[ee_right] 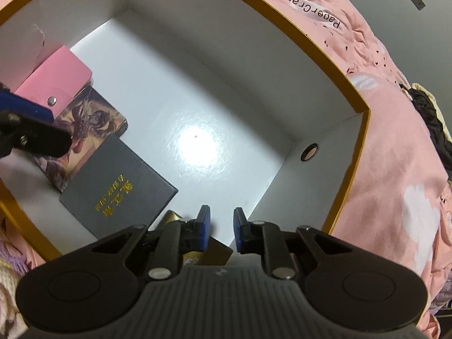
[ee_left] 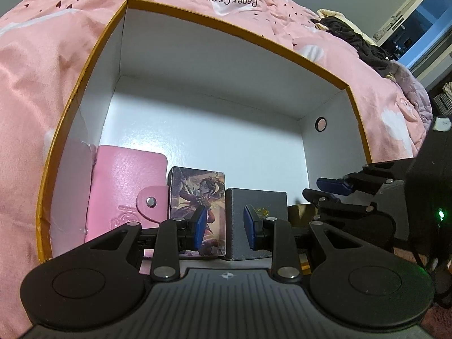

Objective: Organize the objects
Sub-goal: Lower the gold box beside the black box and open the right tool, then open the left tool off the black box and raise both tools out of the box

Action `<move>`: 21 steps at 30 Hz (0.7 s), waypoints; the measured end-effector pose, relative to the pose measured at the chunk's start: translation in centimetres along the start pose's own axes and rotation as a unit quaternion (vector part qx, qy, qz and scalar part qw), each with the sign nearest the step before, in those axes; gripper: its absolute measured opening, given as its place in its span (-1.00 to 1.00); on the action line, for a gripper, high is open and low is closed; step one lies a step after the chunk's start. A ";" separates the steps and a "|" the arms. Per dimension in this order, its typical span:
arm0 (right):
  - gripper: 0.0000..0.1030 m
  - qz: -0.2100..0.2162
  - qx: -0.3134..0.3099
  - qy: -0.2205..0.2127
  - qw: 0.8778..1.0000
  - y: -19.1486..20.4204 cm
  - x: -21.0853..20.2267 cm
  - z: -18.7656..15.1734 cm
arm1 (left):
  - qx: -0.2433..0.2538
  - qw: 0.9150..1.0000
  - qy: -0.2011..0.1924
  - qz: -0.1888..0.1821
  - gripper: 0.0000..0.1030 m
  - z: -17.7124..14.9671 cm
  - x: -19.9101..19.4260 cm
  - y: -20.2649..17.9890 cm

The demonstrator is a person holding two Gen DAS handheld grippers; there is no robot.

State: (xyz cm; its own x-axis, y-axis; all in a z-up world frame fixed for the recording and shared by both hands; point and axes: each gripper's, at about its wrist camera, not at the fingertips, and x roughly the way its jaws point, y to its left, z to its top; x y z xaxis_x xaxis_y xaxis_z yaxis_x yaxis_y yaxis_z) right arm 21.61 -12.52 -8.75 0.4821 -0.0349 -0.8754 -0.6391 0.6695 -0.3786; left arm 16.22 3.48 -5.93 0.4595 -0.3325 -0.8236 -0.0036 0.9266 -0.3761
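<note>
An open cardboard box with an orange rim and white inside lies on a bed. Along its near wall stand a pink snap wallet, an illustrated card box, a grey box with gold lettering and a gold box. My left gripper hovers open over the card box and grey box, holding nothing. My right gripper sits low over the gold box, jaws narrowly apart, nothing between the pads.
Pink bedding printed "Paper Crane" surrounds the box. Dark clothes lie at the far right of the bed. The box's right wall has a round hole. Most of the box floor is bare white.
</note>
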 end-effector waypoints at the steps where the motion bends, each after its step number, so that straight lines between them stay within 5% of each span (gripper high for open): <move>1: -0.67 0.004 0.003 0.002 1.000 -0.1 0.0 0.0 | 0.000 1.000 0.001 0.001 -0.38 0.0 0.1 0.0; 7: -0.68 0.033 0.043 -0.014 0.998 -1.0 -0.7 0.3 | -0.001 1.000 -0.001 -0.003 -0.38 0.1 0.0 0.1; 21: -0.68 0.045 0.033 -0.032 0.998 0.1 0.0 1.4 | -0.013 1.000 -0.006 0.009 -0.38 0.3 -0.3 0.9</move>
State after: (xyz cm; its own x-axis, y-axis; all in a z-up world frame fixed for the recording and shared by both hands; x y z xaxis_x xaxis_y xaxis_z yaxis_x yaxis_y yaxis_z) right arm 22.38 -11.42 -8.34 0.4638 0.0738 -0.8829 -0.6414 0.7154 -0.2772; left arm 16.31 4.48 -5.93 0.4703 -0.3130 -0.8251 -0.0346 0.9277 -0.3716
